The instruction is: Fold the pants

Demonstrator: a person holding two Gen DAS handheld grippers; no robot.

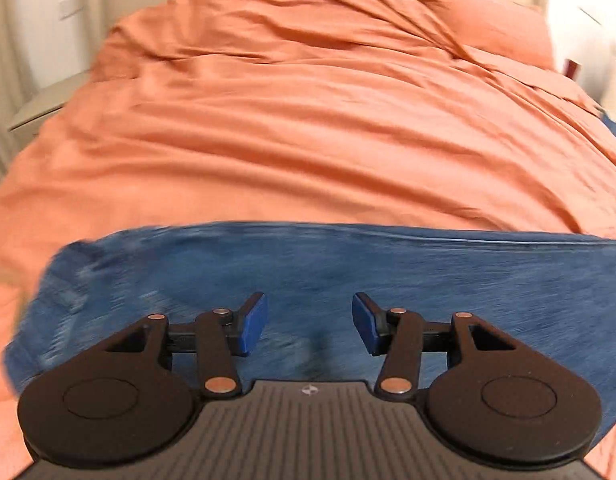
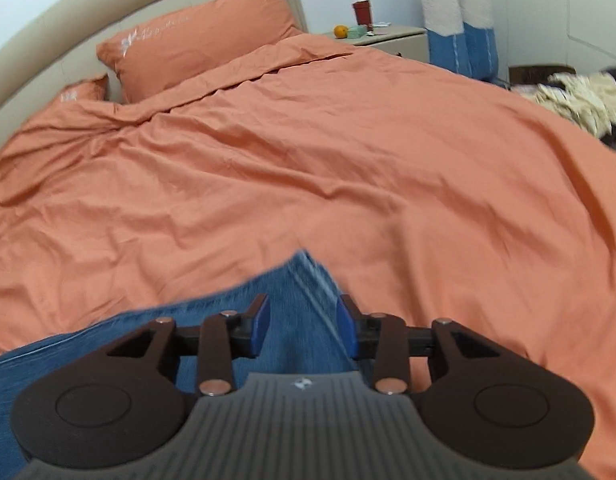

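Your blue pants (image 1: 348,280) lie flat on the orange cover of the bed (image 1: 308,140), along the edge of the bed closest to you. In the left view they stretch as a long band from side to side, and the picture is smeared, so small details are hard to tell. In the right view one end of the pants (image 2: 299,304) comes to a pointed corner that sits right in front of your right gripper (image 2: 303,330).

Your left gripper (image 1: 310,324) has its fingers about half open. It hangs over the middle of the pants and holds nothing. Your right gripper is open a bit less wide. The cloth shows between its blue pads (image 2: 261,330), but the pads do not press on it, so it holds nothing either.

It looks like you are between folds: the pants look laid down in a long strip, and both hands are free. That is a guess from how the cloth lies.

Next you will likely need to fold the strip short. For that, bring the right gripper down onto the pointed end and pinch both layers together. Use the left gripper to hold the middle down or to grab the same end. Keep clear of the orange cover, so you do not pinch it too. The pillows (image 2: 203,36) at the far edge are well away.
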